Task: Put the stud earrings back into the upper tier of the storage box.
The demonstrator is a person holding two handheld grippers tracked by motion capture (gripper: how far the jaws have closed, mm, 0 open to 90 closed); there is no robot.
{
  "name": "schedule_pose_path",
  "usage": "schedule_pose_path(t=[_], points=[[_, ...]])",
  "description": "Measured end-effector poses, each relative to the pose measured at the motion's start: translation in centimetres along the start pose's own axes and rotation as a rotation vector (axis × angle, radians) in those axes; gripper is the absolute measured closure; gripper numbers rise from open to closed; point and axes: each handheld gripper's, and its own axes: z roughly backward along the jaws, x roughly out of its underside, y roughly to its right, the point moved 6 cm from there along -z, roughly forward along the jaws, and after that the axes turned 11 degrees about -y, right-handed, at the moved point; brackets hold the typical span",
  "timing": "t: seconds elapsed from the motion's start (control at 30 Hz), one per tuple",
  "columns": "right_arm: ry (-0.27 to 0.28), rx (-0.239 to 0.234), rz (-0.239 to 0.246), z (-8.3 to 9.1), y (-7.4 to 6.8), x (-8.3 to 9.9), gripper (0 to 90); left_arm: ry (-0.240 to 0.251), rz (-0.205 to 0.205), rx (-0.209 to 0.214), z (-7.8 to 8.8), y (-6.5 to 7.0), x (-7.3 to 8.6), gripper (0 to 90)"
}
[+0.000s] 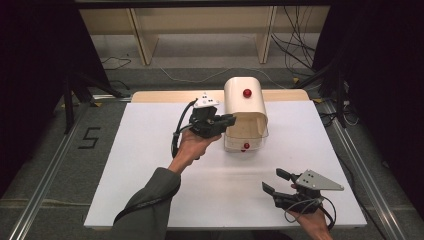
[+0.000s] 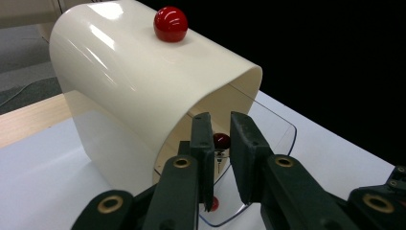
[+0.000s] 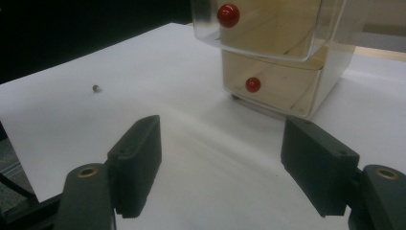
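A cream roll-top box (image 1: 244,102) (image 2: 134,81) stands at the back middle of the white table, with a red knob (image 1: 247,93) (image 2: 170,24) on its top. Its clear front door (image 2: 280,127) (image 3: 287,33) is lifted off the base and carries a small red knob (image 2: 221,140) (image 3: 228,14). A second red spot (image 3: 253,85) shows low in the base. My left gripper (image 1: 231,120) (image 2: 221,143) is at the door's left edge, its jaws drawn close on that edge. My right gripper (image 1: 276,181) (image 3: 220,158) hovers open over the near right of the table, holding nothing.
The white table top (image 1: 150,165) lies bare to the left and in front of the box. A tiny dark bead (image 3: 95,88) rests on it. Wooden shelf legs (image 1: 142,45) and cables (image 1: 295,40) are on the floor beyond. Metal rails (image 1: 50,165) run along both sides.
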Motion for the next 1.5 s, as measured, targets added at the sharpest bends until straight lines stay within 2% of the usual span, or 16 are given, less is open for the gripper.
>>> schedule_pose_path(t=[0.13, 0.27, 0.6, 0.73, 0.8, 0.87, 0.9, 0.97, 1.0, 1.07, 1.1, 1.13, 1.2, 1.27, 1.37, 1.5], points=[[0.0, -0.003, 0.003, 0.0, 0.0, 0.0, 30.9, -0.012, -0.007, -0.011, -0.7, 0.1, 0.1, 79.7], [-0.001, 0.0, 0.001, 0.0, 0.0, 0.0, 30.9, -0.029, 0.008, -0.004, -1.2, -0.1, 0.5, 79.6], [-0.002, 0.001, 0.002, 0.0, 0.0, 0.0, 30.9, -0.093, 0.024, 0.002, -2.0, -0.4, 1.5, 78.9], [-0.004, 0.004, -0.001, 0.0, 0.1, 0.1, 30.9, -0.122, 0.017, 0.001, -2.2, -0.3, 1.7, 78.0], [-0.003, 0.003, -0.004, 0.0, 0.1, 0.1, 30.9, -0.119, 0.015, 0.0, -2.0, -0.3, 1.6, 75.6], [-0.003, 0.001, -0.001, 0.0, 0.0, 0.1, 30.9, -0.112, 0.022, 0.012, -1.8, -0.2, 1.5, 68.5], [-0.003, 0.001, -0.001, 0.0, 0.0, 0.1, 30.9, -0.11, 0.022, 0.016, -1.6, -0.2, 1.4, 68.5], [-0.005, 0.004, -0.003, 0.0, 0.1, 0.1, 30.9, -0.109, 0.011, 0.033, -1.2, 0.0, 1.4, 62.4], [-0.005, 0.004, -0.003, 0.0, 0.1, 0.1, 30.9, -0.107, 0.007, 0.041, -0.9, 0.0, 1.4, 62.4], [-0.003, 0.004, -0.002, 0.0, 0.1, 0.1, 30.9, -0.101, 0.006, 0.044, -0.2, 0.0, 1.4, 52.8], [-0.003, 0.004, -0.002, 0.0, 0.1, 0.1, 30.9, -0.096, 0.012, 0.045, 0.2, -0.1, 1.4, 52.8], [-0.004, 0.005, -0.003, 0.0, 0.1, 0.1, 30.9, -0.094, 0.015, 0.05, 0.5, -0.2, 1.5, 48.4], [-0.004, 0.005, -0.005, 0.0, 0.1, 0.1, 30.9, -0.112, -0.001, 0.062, 1.3, -0.2, 2.0, 42.6], [-0.002, 0.006, -0.002, 0.0, 0.1, 0.1, 30.9, -0.127, -0.023, 0.044, 1.8, -0.4, 2.6, 37.8], [-0.003, 0.003, -0.004, 0.0, 0.0, 0.1, 30.9, -0.138, -0.033, 0.008, 2.6, -1.0, 3.9, 30.8], [-0.003, 0.004, -0.004, 0.0, 0.0, 0.1, 30.9, -0.15, -0.002, -0.02, 3.5, -2.5, 5.6, 28.8]])
